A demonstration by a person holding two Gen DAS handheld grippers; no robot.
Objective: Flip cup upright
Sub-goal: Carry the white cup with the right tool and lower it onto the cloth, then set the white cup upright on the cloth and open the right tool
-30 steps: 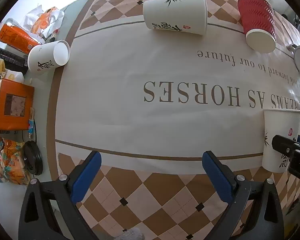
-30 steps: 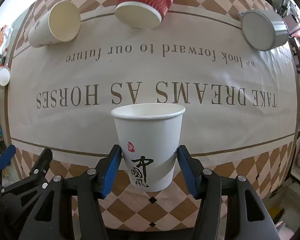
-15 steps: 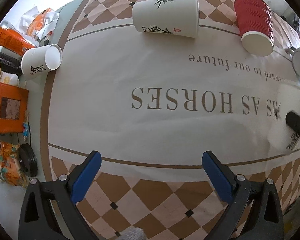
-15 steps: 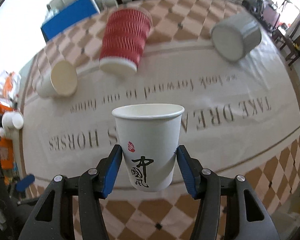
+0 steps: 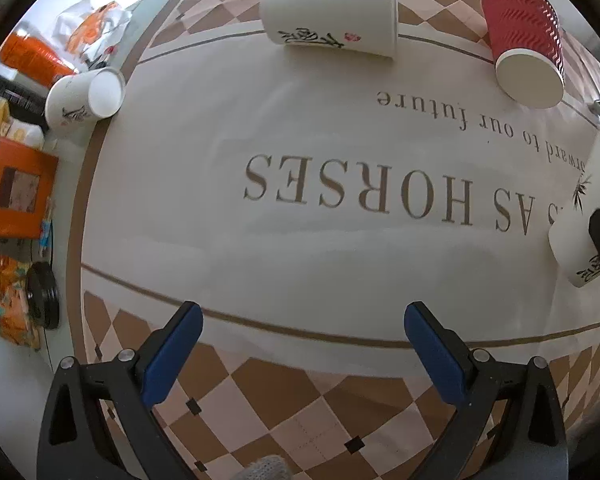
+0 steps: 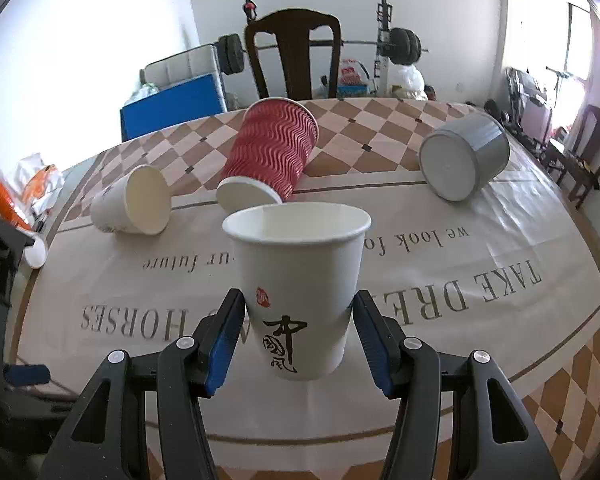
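The right gripper (image 6: 300, 334) has its 2 blue-padded jaws pinched on the lower wall of a white paper cup (image 6: 298, 280), 1 pad on each side. The cup sits between the jaws mouth up, its long axis close to vertical. In the left wrist view the same cup (image 5: 580, 224) appears at the far right edge, leaning and seemingly lifted off the tablecloth (image 5: 300, 240); contact with the cloth cannot be confirmed from either view. So the move ahead looks like a straight lowering until the base meets the cloth, then a release; the right hand has it, and the left is well apart from it.

The cup is plain white with a rolled rim, a small red seal and black brush calligraphy on the near face, and a hollow, unfilled interior.

The left gripper (image 5: 304, 350) hangs over the near checkered border with its jaws spread wide and nothing between them.

Farther out, 4 more cups lie on their sides: a red ripple-wall cup (image 6: 274, 156), a grey cup (image 6: 462, 156), a white printed cup (image 6: 134, 200), and a smaller white cup (image 5: 86, 102) at the table's left edge.
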